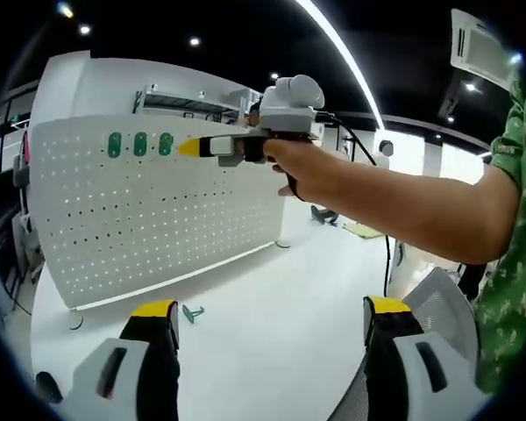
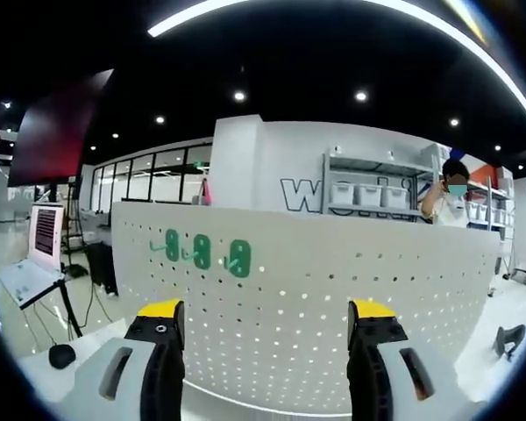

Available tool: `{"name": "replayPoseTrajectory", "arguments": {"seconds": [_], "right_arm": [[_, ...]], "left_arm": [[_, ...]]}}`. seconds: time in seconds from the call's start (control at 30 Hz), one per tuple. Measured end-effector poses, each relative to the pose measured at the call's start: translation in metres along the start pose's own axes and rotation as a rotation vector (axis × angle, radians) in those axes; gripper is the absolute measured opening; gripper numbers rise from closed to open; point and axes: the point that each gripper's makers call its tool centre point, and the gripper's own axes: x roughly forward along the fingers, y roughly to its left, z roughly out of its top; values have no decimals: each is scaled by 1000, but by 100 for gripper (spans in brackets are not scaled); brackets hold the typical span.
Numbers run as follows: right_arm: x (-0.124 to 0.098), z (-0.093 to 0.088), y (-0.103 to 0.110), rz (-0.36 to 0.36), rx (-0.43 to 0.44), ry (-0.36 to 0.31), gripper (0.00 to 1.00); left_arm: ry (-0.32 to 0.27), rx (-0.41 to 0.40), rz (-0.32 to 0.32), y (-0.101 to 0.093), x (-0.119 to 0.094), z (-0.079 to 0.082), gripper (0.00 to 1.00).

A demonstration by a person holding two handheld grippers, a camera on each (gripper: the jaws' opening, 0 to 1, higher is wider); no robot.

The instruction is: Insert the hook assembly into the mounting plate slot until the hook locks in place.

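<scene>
The pegboard (image 1: 149,206) stands upright on the white table (image 1: 272,342). Three green hooks (image 1: 139,144) sit in a row near its top left corner, also seen in the right gripper view (image 2: 202,251).

A fourth hook (image 1: 192,311) lies loose on the table, just in front of the board's lower edge.

Left gripper (image 1: 267,320): jaws wide apart, nothing between them, low over the table with bare surface ahead up to the board's base.

Right gripper (image 2: 263,324): jaws wide apart, empty, facing the board's perforated face. In the left gripper view it is held in a hand (image 1: 289,167), its yellow tip (image 1: 189,147) just beside the rightmost hook.

The board's top edge is unobstructed. A chair (image 1: 438,303) stands beside the table's right edge.
</scene>
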Motion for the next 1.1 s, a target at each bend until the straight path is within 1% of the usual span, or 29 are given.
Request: {"name": "replayPoseTrajectory", "arguments": {"seconds": [0.27,0.5,0.63,1.1], "right_arm": [[-13,-2,-3,12,-11,3,77],[-26,-8,-6,28,-18,13,77],[-33,-13,-12,35,-16,21,77],[-62,-23,-29,59,-5,26,77]], "left_arm": [[-6,1,23,-2,2,2,89],[-1,3,42,-6,6,2,88],[2,7,55,-7,9,4,88],[17,10,115,0,24,5,86]]}}
